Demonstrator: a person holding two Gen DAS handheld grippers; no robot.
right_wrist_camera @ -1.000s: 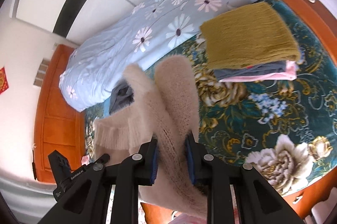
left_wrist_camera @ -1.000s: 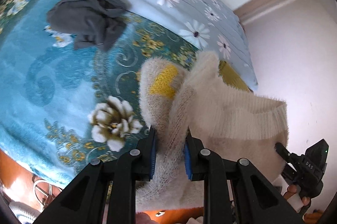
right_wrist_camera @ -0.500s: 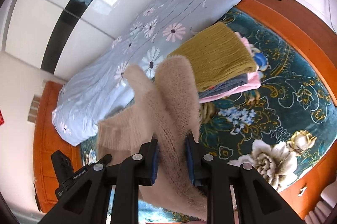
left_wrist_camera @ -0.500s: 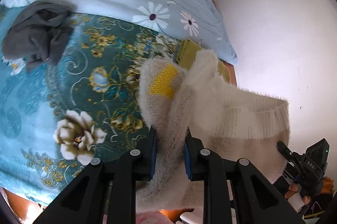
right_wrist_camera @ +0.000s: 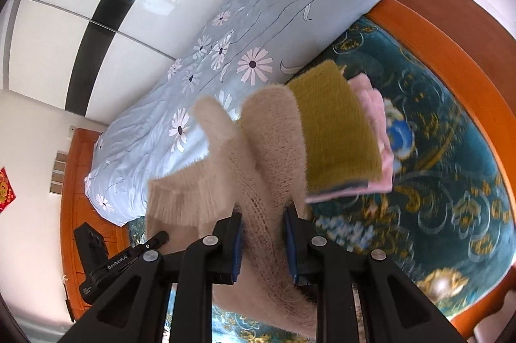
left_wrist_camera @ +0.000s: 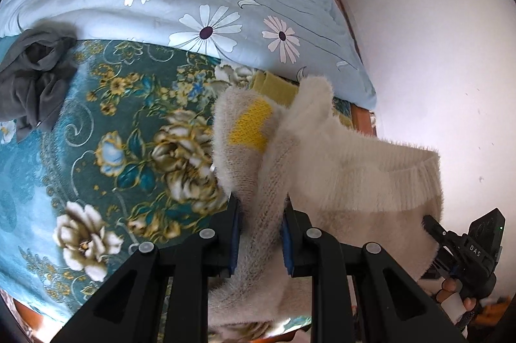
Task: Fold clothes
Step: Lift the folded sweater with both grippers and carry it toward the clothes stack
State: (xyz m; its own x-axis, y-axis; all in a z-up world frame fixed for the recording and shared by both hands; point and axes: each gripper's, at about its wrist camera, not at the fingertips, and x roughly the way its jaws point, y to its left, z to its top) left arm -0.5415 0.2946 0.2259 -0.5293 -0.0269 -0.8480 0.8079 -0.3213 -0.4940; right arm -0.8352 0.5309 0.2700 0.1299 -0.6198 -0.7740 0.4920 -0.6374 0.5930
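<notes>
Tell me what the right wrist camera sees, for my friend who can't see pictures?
The right gripper is shut on a fluffy cream sweater, held up above a bed. Behind it lies a folded stack, a mustard knit on pink clothes, on a teal flowered blanket beside a pale blue daisy quilt.

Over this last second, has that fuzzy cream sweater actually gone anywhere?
Yes. In the right wrist view the cream sweater, once short of the folded stack, now overlaps its mustard top, so it has travelled toward the stack.
</notes>
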